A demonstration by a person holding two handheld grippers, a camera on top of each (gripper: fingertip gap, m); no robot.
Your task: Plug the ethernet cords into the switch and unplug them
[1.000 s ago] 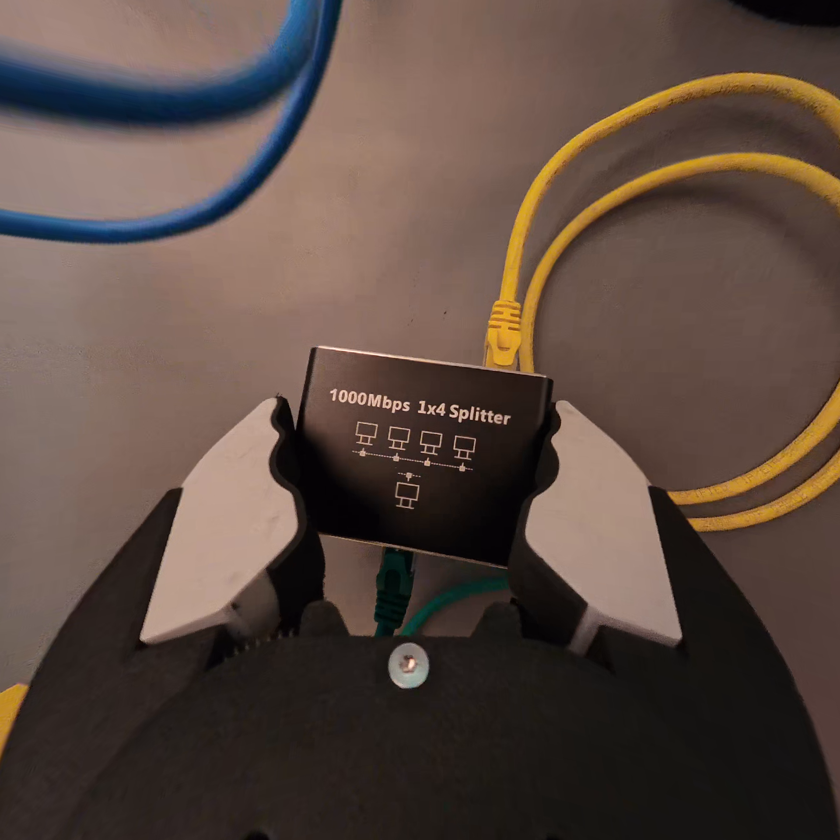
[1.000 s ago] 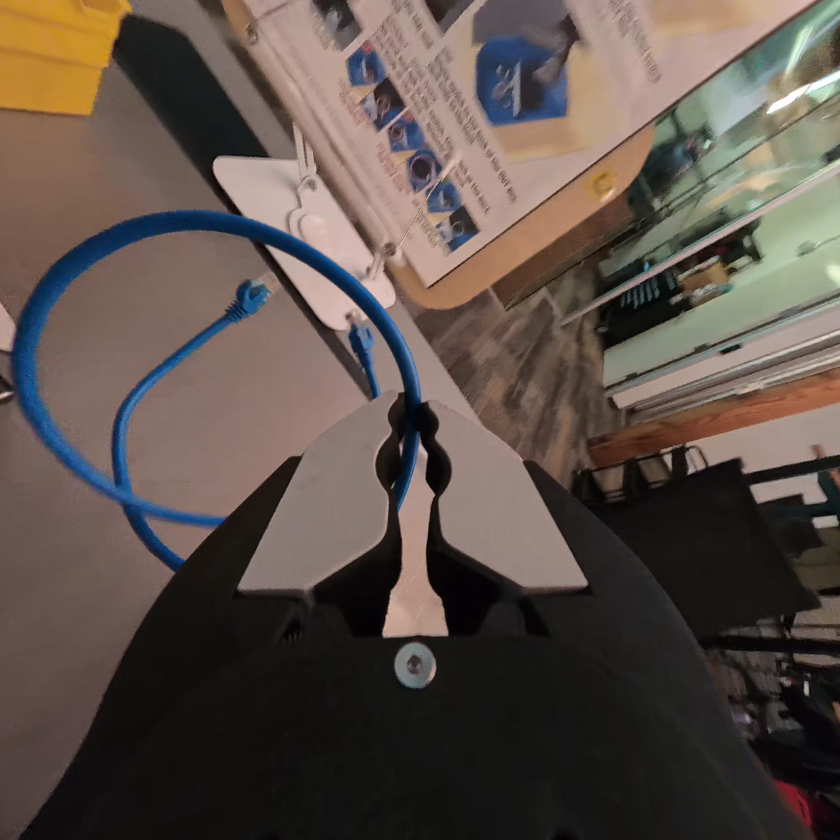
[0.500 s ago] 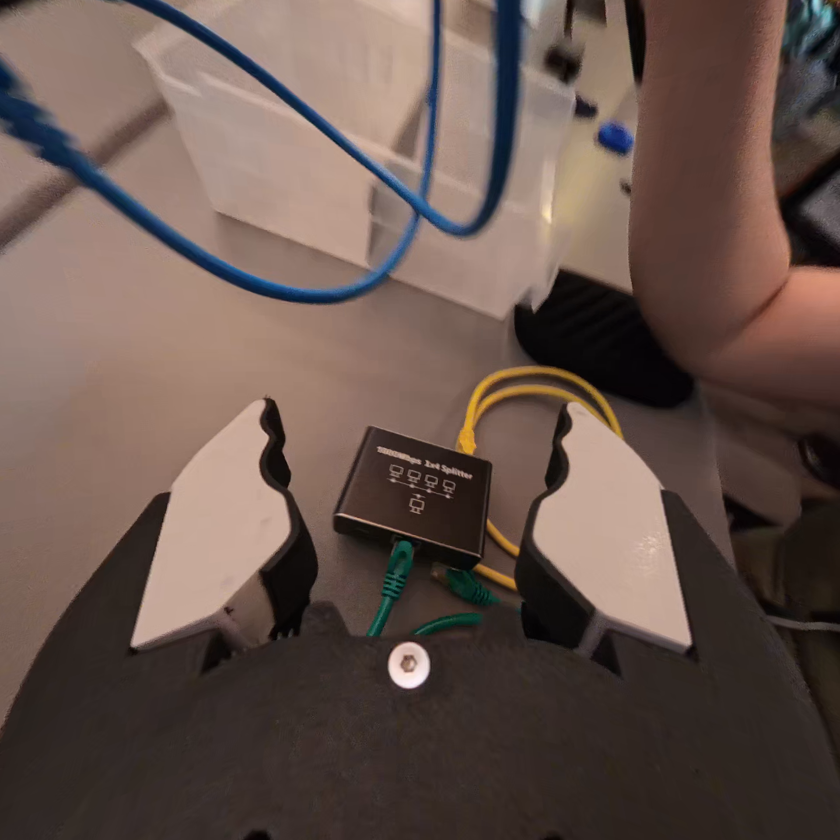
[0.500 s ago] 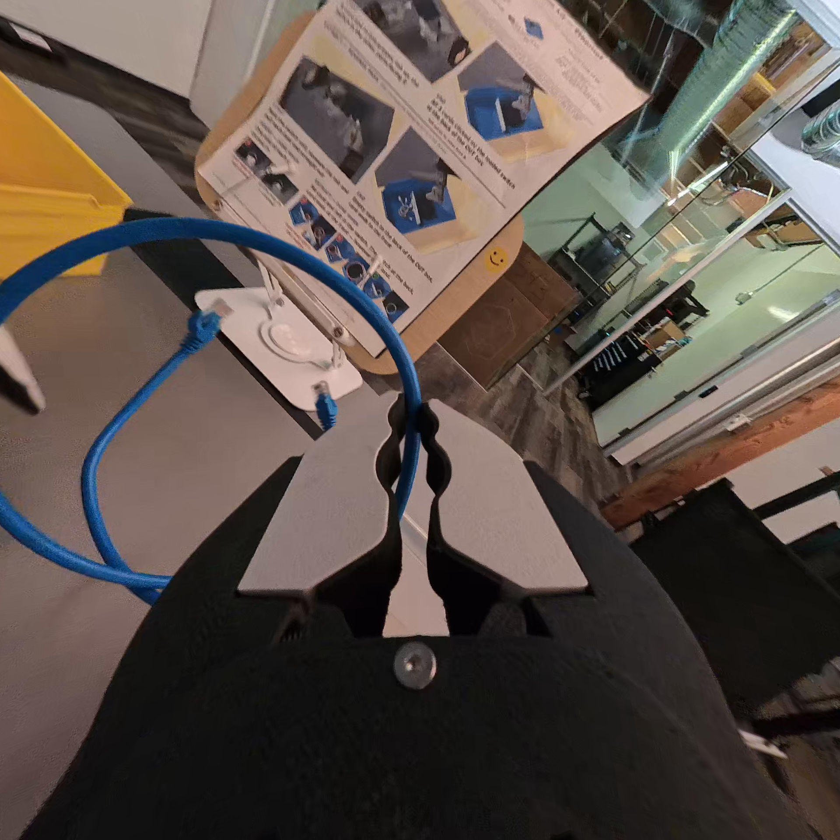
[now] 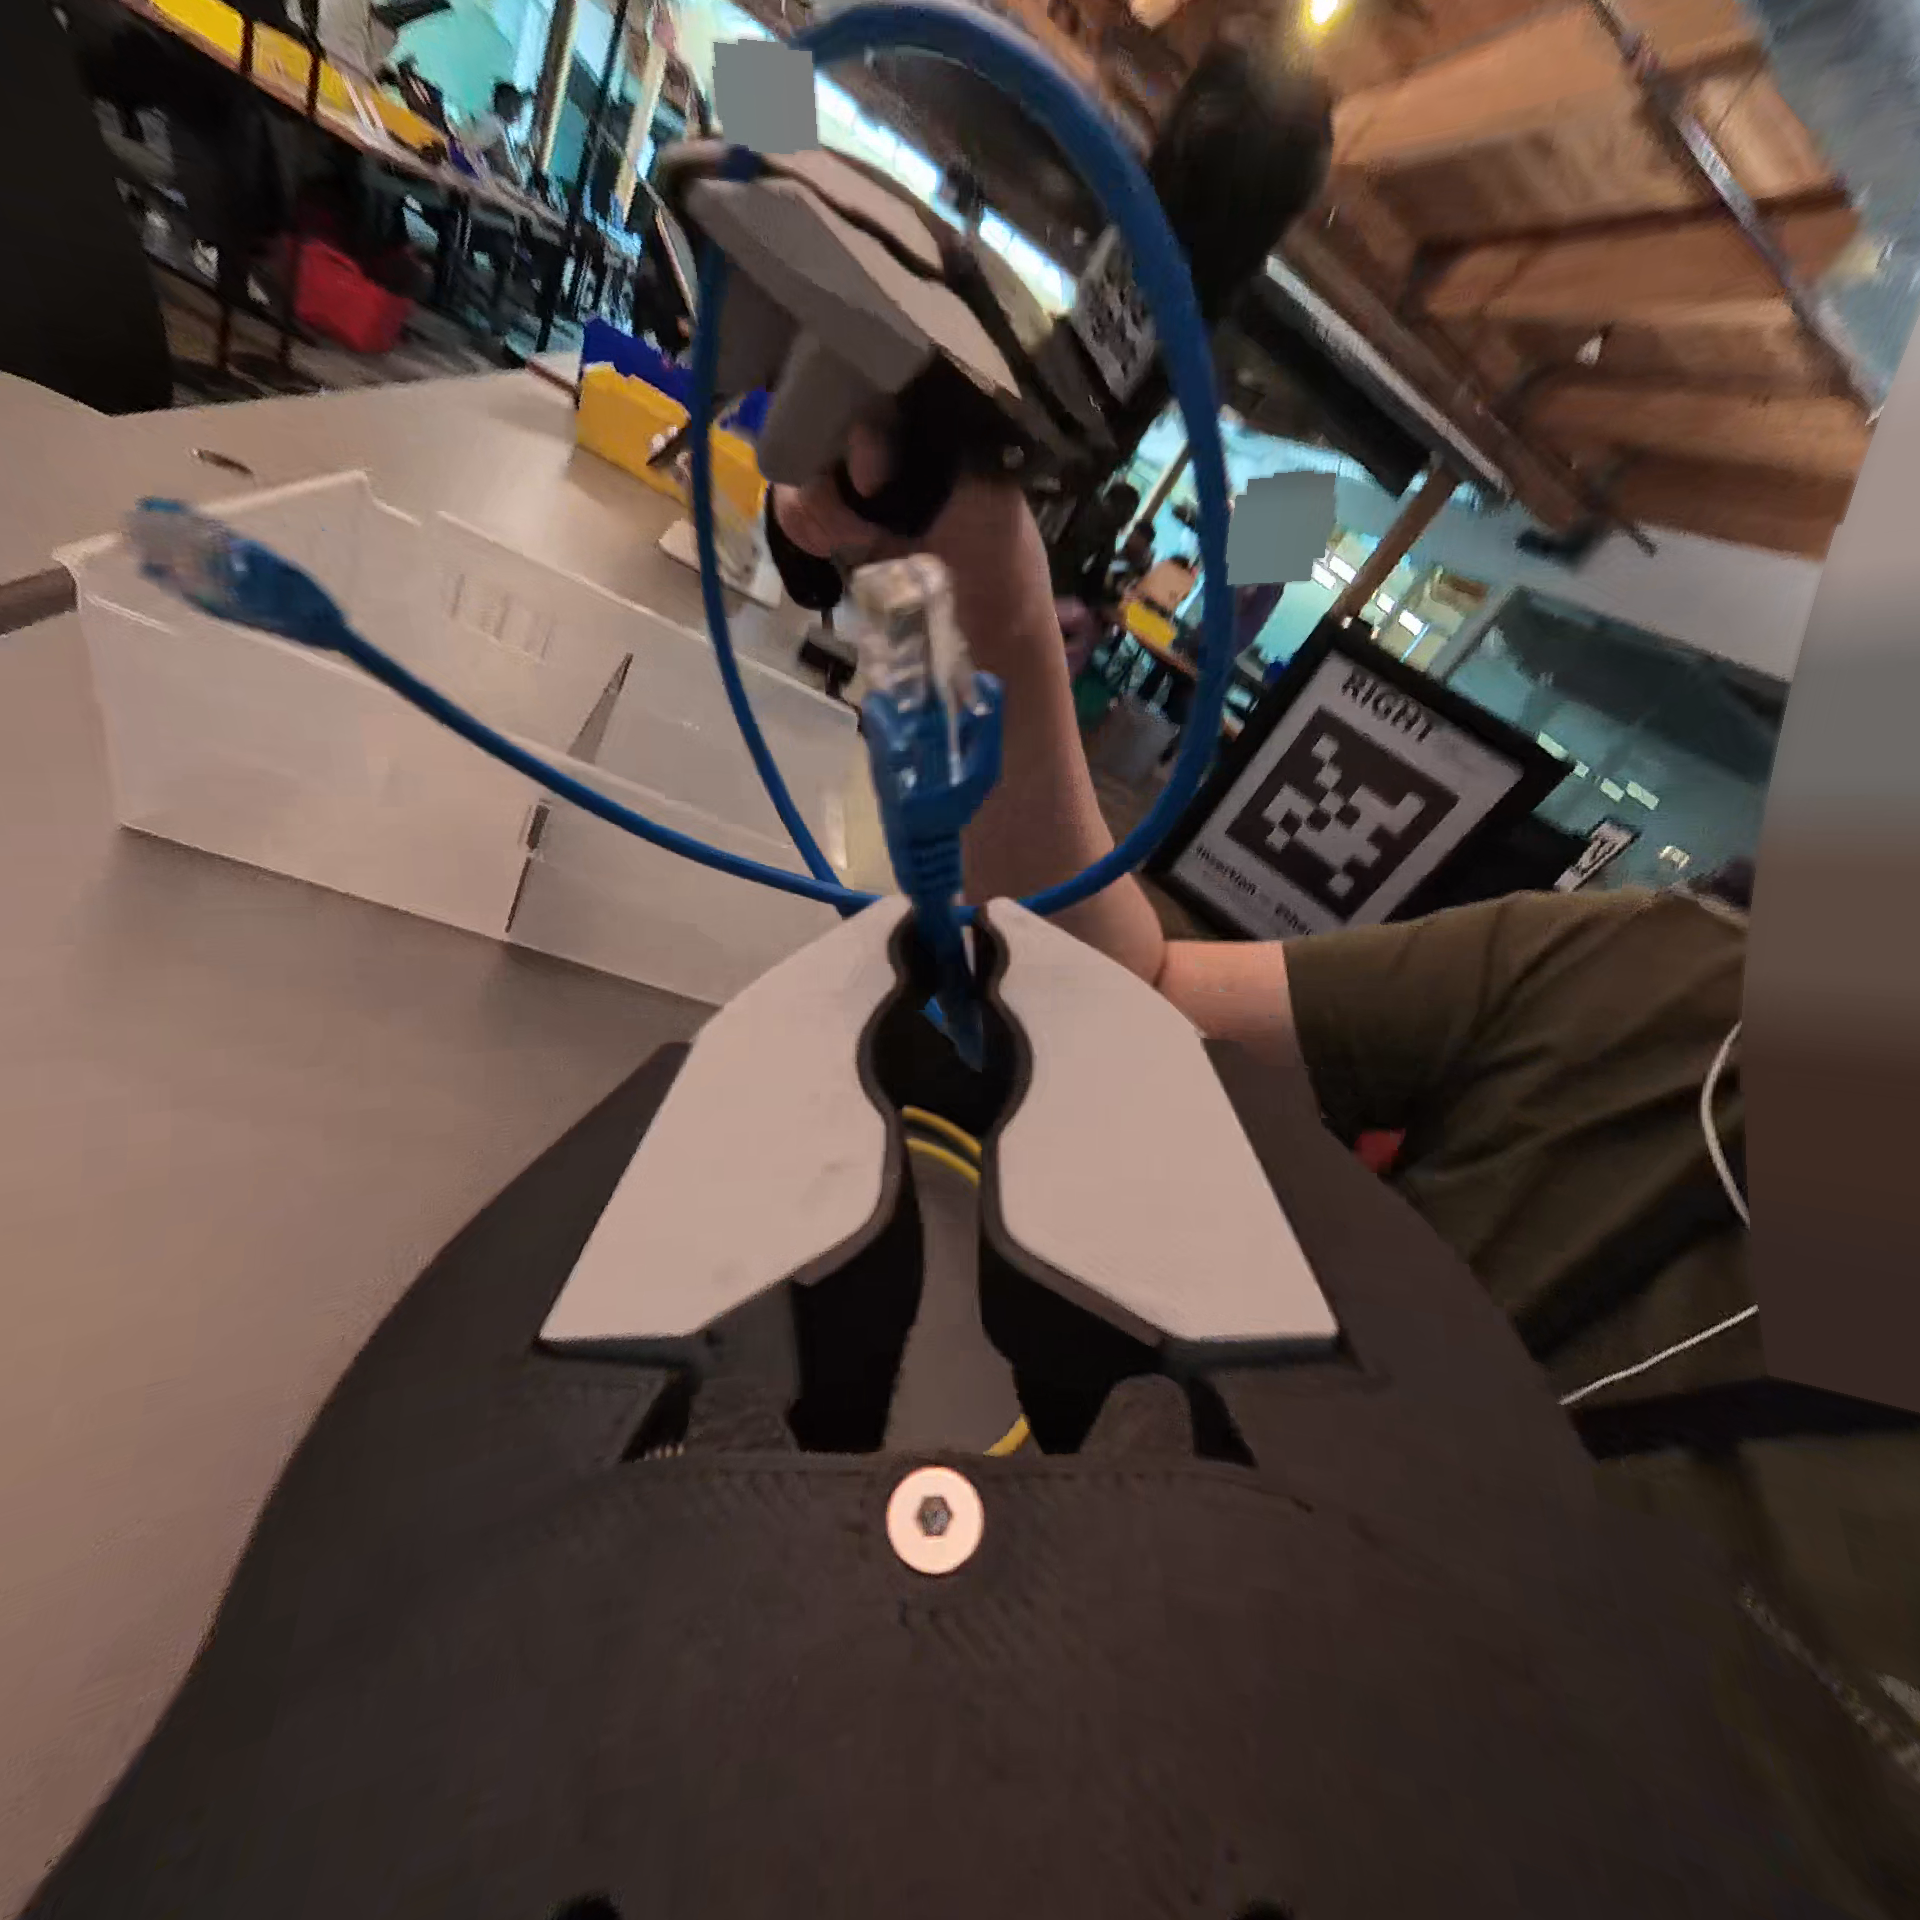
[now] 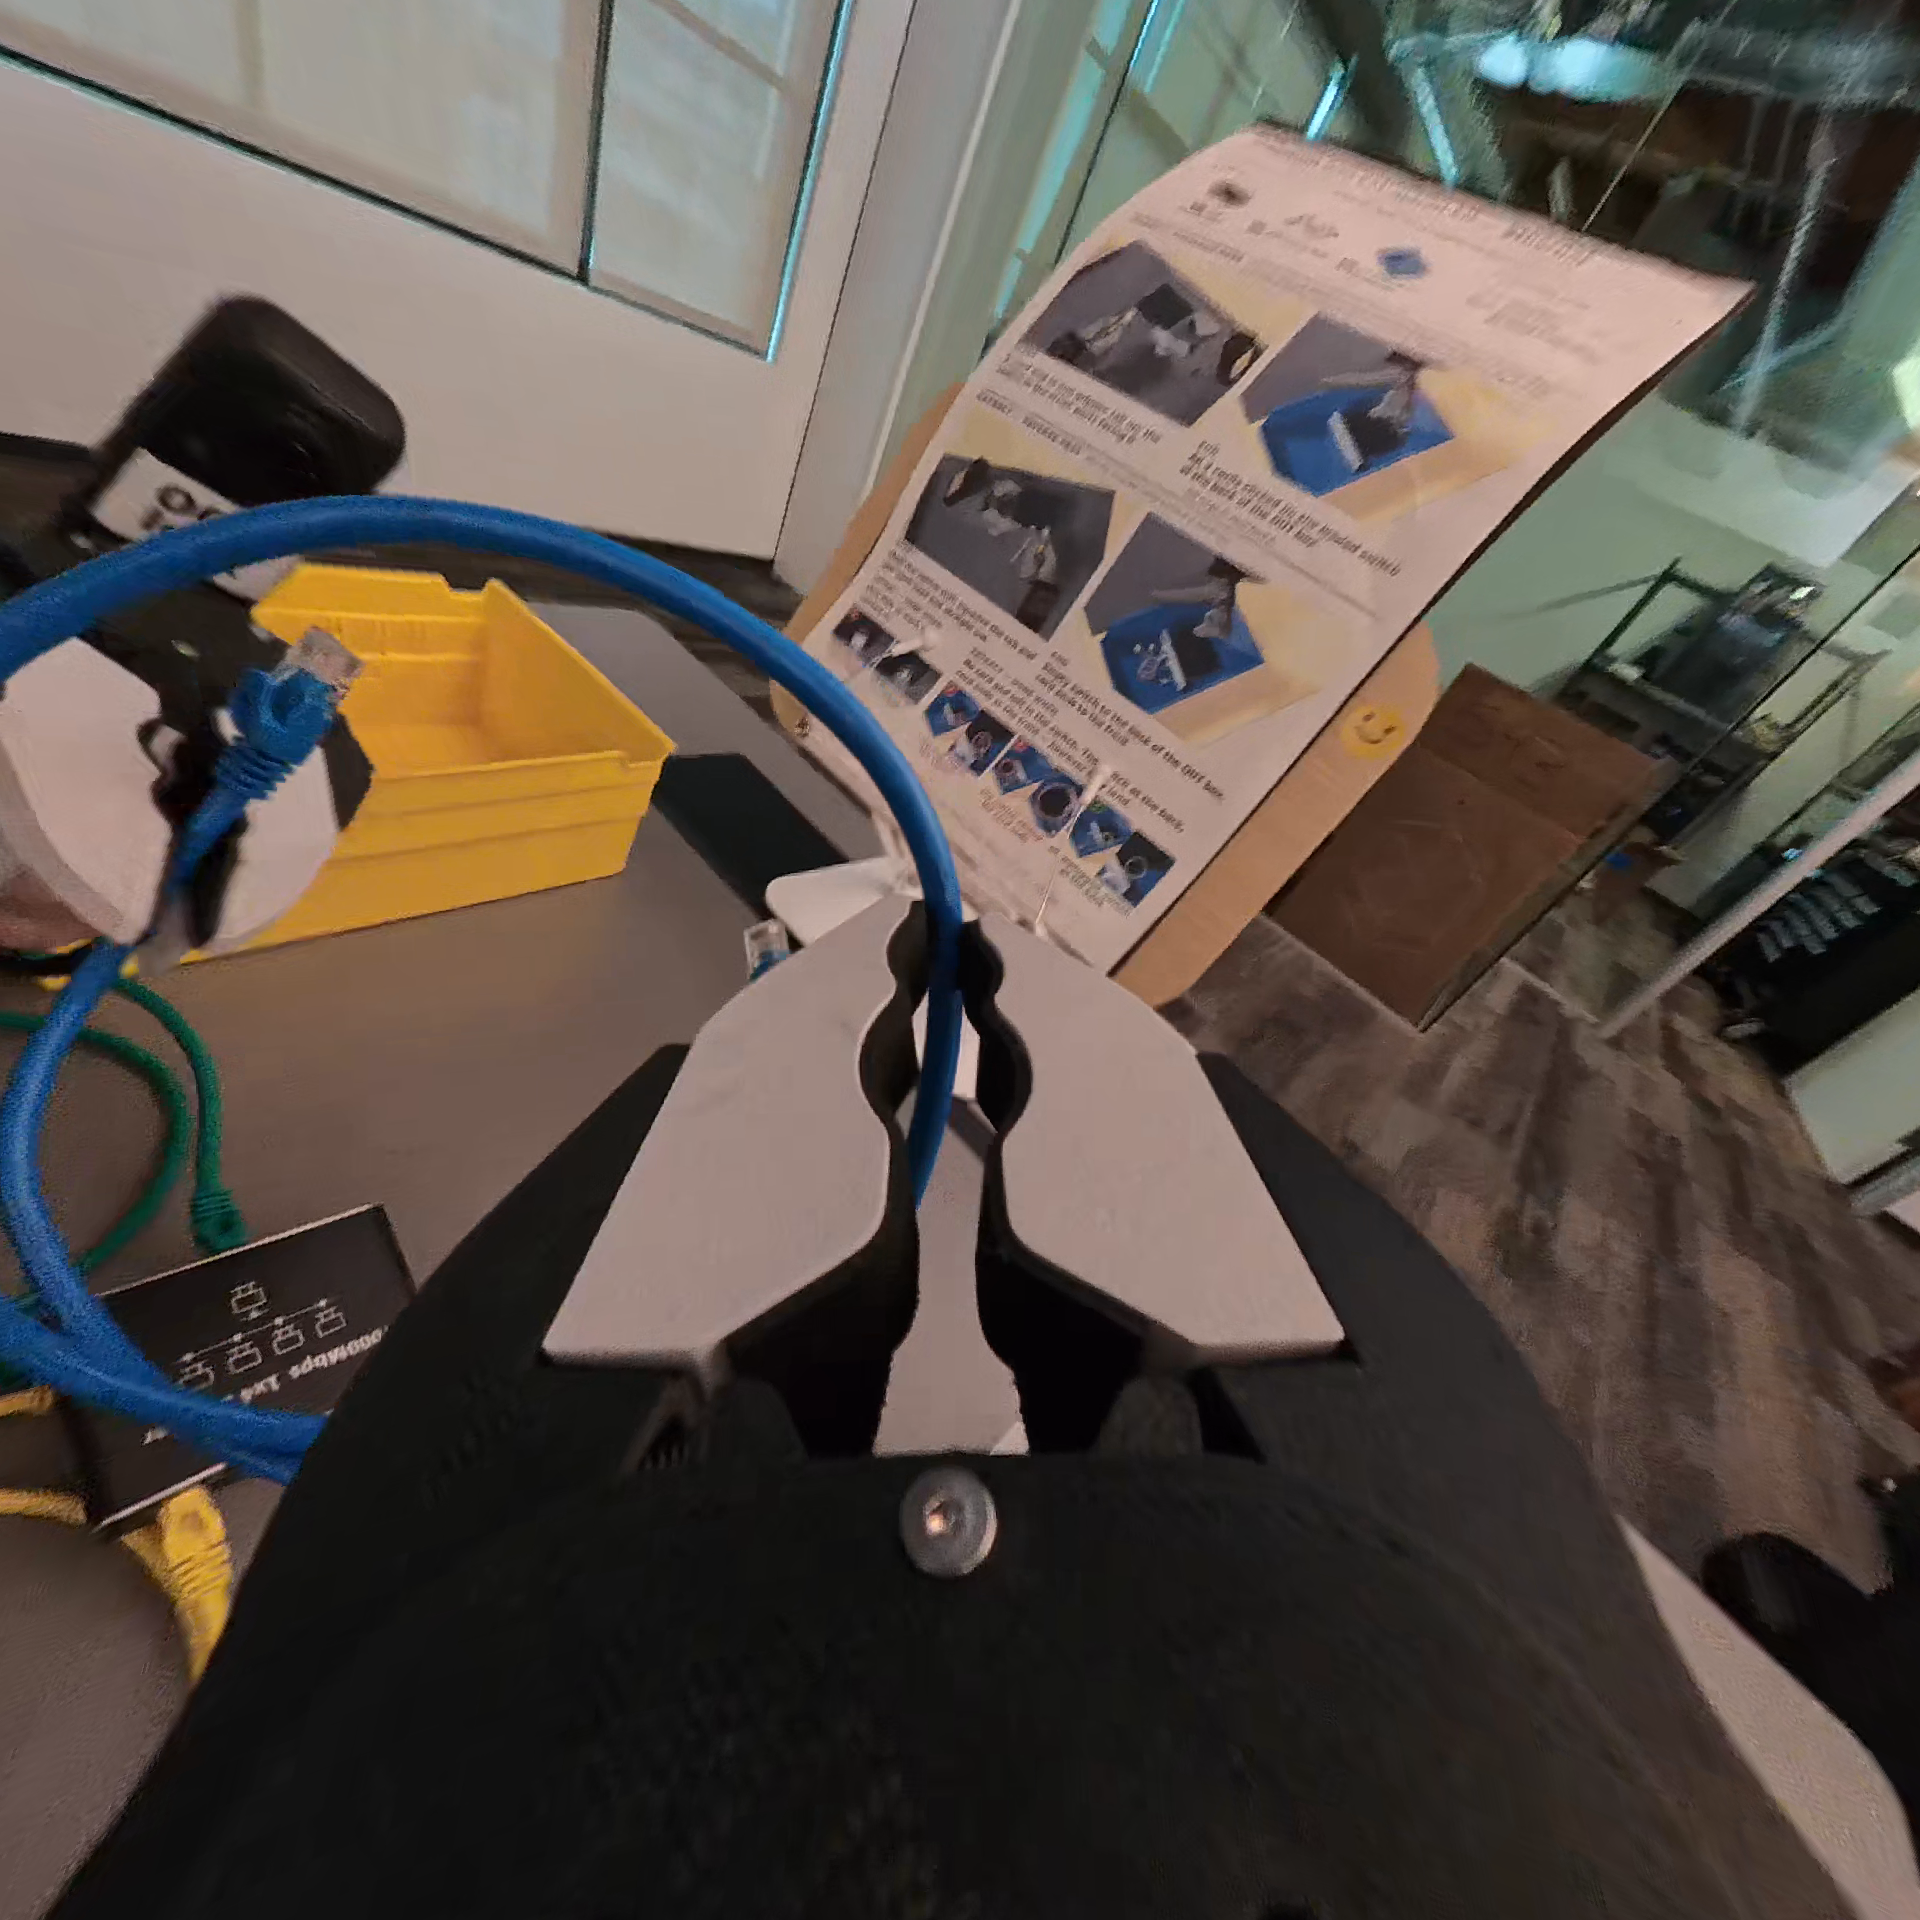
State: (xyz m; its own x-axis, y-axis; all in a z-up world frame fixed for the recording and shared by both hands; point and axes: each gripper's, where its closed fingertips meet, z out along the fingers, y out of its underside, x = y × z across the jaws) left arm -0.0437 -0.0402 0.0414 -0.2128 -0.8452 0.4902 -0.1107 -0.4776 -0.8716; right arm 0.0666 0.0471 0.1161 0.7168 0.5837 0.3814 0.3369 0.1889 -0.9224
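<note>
My left gripper (image 5: 943, 914) is shut on the blue ethernet cord (image 5: 1184, 416) just behind one plug (image 5: 920, 665), which points upward. The cord's other plug (image 5: 208, 566) hangs free at the left. My right gripper (image 6: 940, 925) is shut on the same blue cord (image 6: 623, 561) mid-loop and also shows raised in the left wrist view (image 5: 831, 270). The black switch (image 6: 239, 1340) lies on the table at lower left under the blue loop. A green cord (image 6: 197, 1122) and a yellow cord's plug (image 6: 192, 1548) lie at its ends.
A white divided bin (image 5: 312, 727) stands on the grey table (image 5: 208, 1143). A yellow bin (image 6: 468, 748) and a leaning poster board (image 6: 1195, 571) are behind the switch. A black-and-white marker sign (image 5: 1340, 800) and a person's arm (image 5: 1039, 727) are on the right. My right fingertips sit around 15 cm from my left ones. The black switch (image 6: 239, 1340) is closer to my left gripper, around 15 cm from its tips; the right tips are 25 cm off.
My left gripper let go of the switch, rose off the table and closed on the blue cord behind its plug. My right gripper kept its hold on the cord and turned.
</note>
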